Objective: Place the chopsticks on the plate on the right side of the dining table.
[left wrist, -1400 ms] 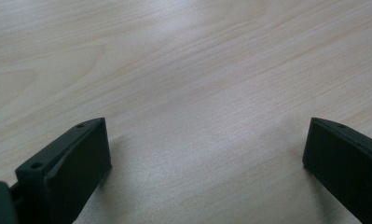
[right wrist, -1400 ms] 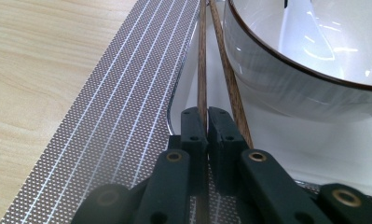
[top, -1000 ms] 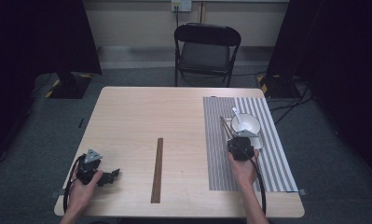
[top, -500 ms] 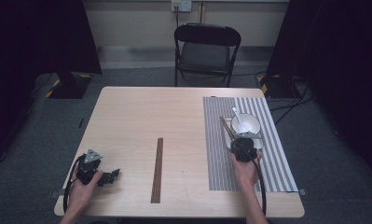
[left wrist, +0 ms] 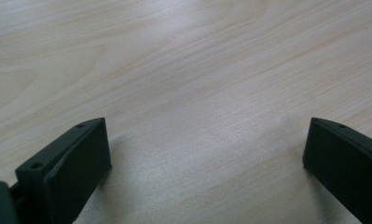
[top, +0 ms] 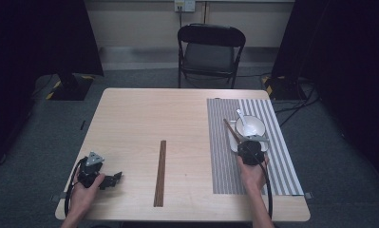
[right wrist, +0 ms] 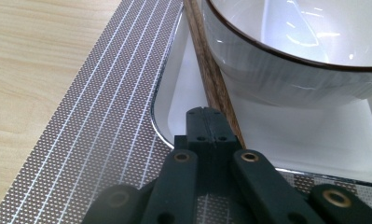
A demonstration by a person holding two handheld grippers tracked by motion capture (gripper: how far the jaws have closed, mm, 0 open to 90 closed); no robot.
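A white bowl with a white spoon in it stands on a shallow white tray on the striped placemat. Brown wooden chopsticks lie slanted along the bowl's left side. My right gripper sits at their near end. In the right gripper view its jaws are pressed together over the tray's edge. The chopsticks run past the right jaw, against the bowl. My left gripper rests at the table's front left, open over bare wood.
A second long dark wooden pair of sticks lies lengthwise in the middle of the table. A black folding chair stands beyond the far edge. Cables trail from both grippers toward the front edge.
My right gripper has shifted slightly to the right and toward the front edge. The chopsticks, the bowl and the left gripper have kept their places.
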